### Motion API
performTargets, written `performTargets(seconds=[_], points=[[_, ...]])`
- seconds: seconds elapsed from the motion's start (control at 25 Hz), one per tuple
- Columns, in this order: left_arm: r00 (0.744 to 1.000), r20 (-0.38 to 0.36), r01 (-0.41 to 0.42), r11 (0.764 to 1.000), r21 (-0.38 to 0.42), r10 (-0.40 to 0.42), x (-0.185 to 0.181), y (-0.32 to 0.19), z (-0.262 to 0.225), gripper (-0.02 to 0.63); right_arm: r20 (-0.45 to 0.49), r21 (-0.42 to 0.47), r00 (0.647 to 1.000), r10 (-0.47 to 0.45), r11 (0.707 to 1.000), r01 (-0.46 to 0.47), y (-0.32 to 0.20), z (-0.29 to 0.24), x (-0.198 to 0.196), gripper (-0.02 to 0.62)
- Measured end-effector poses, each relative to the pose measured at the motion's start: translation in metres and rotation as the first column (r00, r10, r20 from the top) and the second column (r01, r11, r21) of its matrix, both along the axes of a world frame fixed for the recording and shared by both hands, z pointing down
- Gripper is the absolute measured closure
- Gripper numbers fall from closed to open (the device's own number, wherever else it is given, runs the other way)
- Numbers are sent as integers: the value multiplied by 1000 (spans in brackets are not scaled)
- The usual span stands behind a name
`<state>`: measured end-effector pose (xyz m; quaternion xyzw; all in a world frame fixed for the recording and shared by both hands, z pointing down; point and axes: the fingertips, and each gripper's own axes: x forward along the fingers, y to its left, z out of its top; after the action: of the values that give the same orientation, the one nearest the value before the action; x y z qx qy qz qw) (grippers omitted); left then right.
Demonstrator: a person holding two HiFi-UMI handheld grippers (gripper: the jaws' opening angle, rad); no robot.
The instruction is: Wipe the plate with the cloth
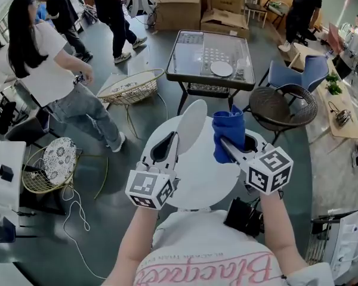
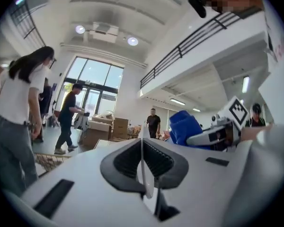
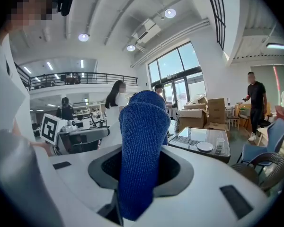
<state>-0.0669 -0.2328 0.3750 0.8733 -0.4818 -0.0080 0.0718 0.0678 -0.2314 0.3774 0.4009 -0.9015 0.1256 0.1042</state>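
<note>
Plate [image 1: 193, 123] clamped edge-on by left gripper [image 1: 175, 137], blue cloth [image 1: 229, 128] pinched by right gripper [image 1: 225, 143] — both held above round white table [image 1: 206, 183] — glass table [image 1: 194, 55] beyond it.

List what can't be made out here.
Face of the round white plate: edge-on in left gripper view, too small in head view to judge dirt.
Contact between blue knitted cloth and plate: unclear in head view.
Top of the round white table: largely covered by left hand-held gripper and right hand-held gripper.
</note>
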Motion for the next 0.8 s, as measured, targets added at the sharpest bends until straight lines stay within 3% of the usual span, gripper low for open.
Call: performTargets(seconds=[0.12,0.4,0.8], points=[[994,-107,23,998,-61,-29,-5,0,1,587,20,1,1000,21,1000,-21,2,4,-4,449],[972,-228,29,990,-138,-61,-17,4,7,586,14,28,999,51,998,-51,9,8,-15,451],[951,-304,6,989,-150,-52,-18,9,1,586,23,22,998,62,998,-62,13,9,-14,451]])
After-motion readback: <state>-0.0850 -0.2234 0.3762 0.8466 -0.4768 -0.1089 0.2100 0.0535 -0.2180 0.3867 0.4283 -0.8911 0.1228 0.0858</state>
